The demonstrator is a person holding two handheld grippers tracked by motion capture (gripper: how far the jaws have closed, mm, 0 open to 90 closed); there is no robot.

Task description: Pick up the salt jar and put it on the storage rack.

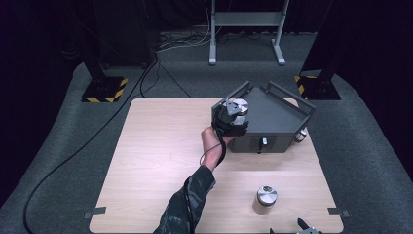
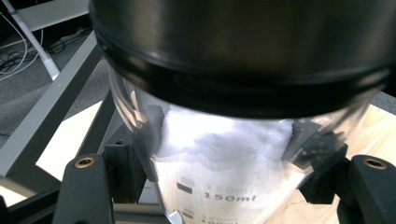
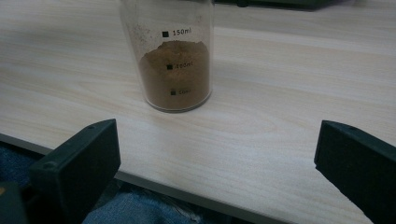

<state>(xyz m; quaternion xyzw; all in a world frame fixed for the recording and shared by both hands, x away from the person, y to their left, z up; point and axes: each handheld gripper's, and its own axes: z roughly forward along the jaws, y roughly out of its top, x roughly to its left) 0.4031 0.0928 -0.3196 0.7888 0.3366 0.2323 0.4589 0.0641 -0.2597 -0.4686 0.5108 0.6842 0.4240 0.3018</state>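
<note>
From above, your left gripper [image 1: 233, 117] held a steel-lidded glass jar [image 1: 238, 108] at the grey metal tray's [image 1: 277, 117] left corner. Along that gripper, its jaws pinched the jar [image 2: 233, 163] of white powder, marked "150ml". Your right gripper [image 3: 215, 158] stood spread before a brown-powder jar [image 3: 173, 60] on pale wood table [image 3: 280, 93].

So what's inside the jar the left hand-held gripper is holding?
The jar holds white powder, heaped about to the 150 ml mark. Its metal lid covers the top, and the bottom is out of frame.
</note>
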